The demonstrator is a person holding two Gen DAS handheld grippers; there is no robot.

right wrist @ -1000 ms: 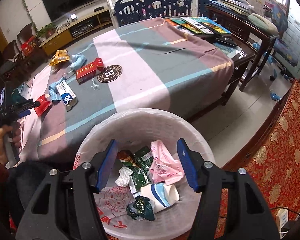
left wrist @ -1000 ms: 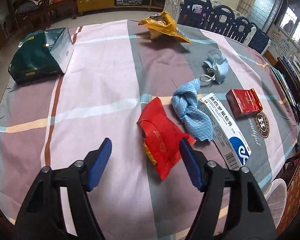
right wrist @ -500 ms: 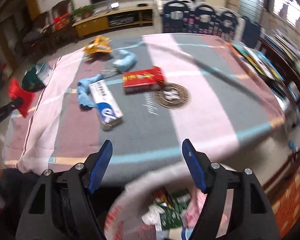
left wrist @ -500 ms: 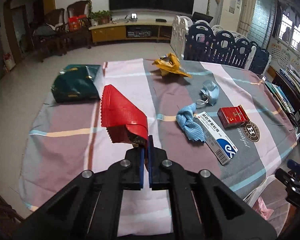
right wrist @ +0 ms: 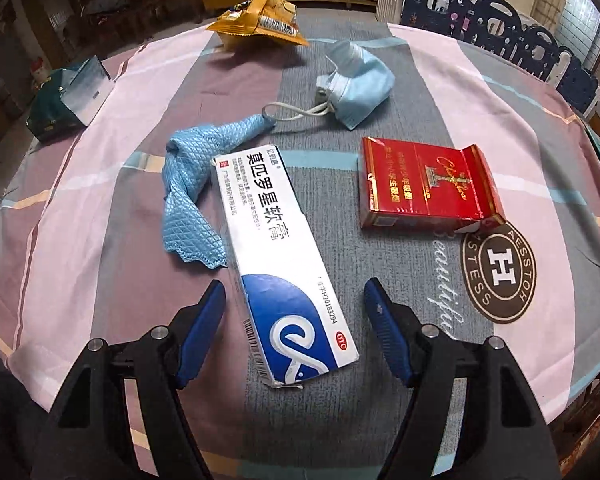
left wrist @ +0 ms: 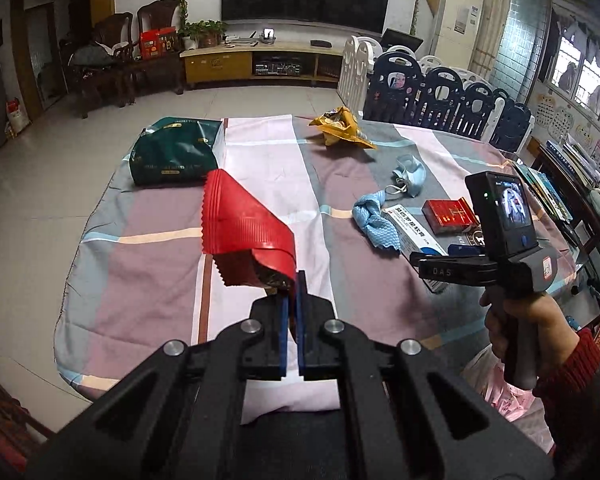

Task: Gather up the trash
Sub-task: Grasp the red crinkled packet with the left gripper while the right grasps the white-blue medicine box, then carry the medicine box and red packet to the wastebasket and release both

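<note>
Clearly the red wrapper (left wrist: 246, 232) is light, thin and crinkly: the left gripper (left wrist: 291, 304) has its fingers pressed together on one corner, and the rest stands up stiffly above the bench (left wrist: 160, 280), so a pinch at any edge should carry it, though slick foil could slip. On the right, the right gripper (right wrist: 294, 332) hangs over the near end of the white and blue box (right wrist: 280, 264), fingers apart on either side and closing, not yet touching it. That carton looks light, stiff across its narrow width and easily crushed; taking it across the short sides near this end seems best. A blue cloth (right wrist: 192, 200) touches its far left edge and may drag along. The red cigarette pack (right wrist: 424, 184) lies clear to the right, the face mask (right wrist: 356, 84) and yellow bag (right wrist: 260, 20) farther off.
</note>
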